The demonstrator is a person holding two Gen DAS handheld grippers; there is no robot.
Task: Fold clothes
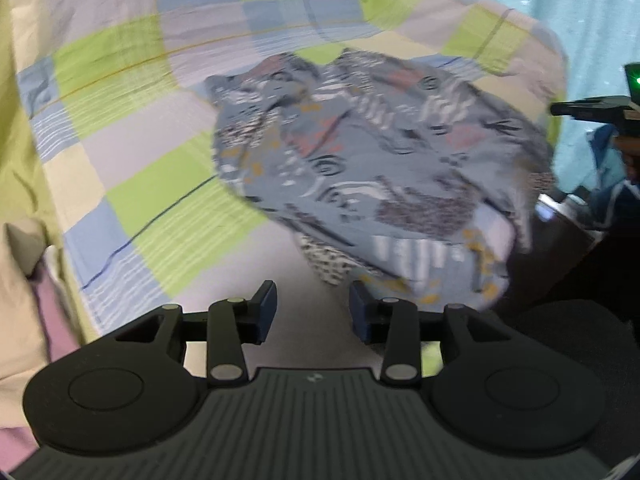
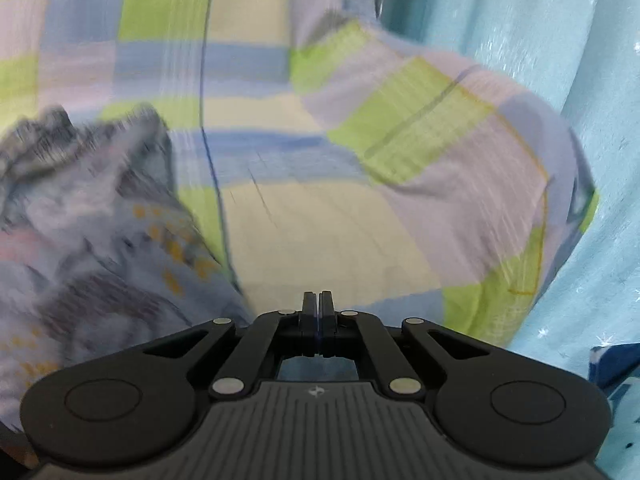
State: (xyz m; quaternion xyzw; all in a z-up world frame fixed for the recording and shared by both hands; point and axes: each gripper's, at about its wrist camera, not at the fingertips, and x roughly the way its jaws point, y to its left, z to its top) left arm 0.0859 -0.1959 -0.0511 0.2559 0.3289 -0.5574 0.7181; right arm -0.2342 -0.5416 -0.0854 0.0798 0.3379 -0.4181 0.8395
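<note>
One checked bedsheet (image 1: 132,152) in green, blue, cream and lilac squares filled most of both views, with a pale blue curtain (image 2: 540,40) hanging along its far right side. On the sheet lay the task's thing, a crumpled grey patterned garment (image 1: 372,160) with pink, orange and black marks, bunched in a loose heap right of centre in the left wrist view and at the near left in the right wrist view (image 2: 92,220). Its near edge drooped close to the left gripper (image 1: 312,308), whose jaws stood partly spread with nothing between them; the right-hand pad sat just beside the cloth, though blur hid whether it touched. The right gripper (image 2: 318,308) had its fingers pressed together, empty, over bare sheet to the right of the garment.

Judging by the heap, the step in hand was spreading the garment flat before any fold. To do that well, each gripper would need a single layer at an outer edge or corner, not a bunched handful, and the two should pull apart evenly so the cloth lies smooth.
</note>
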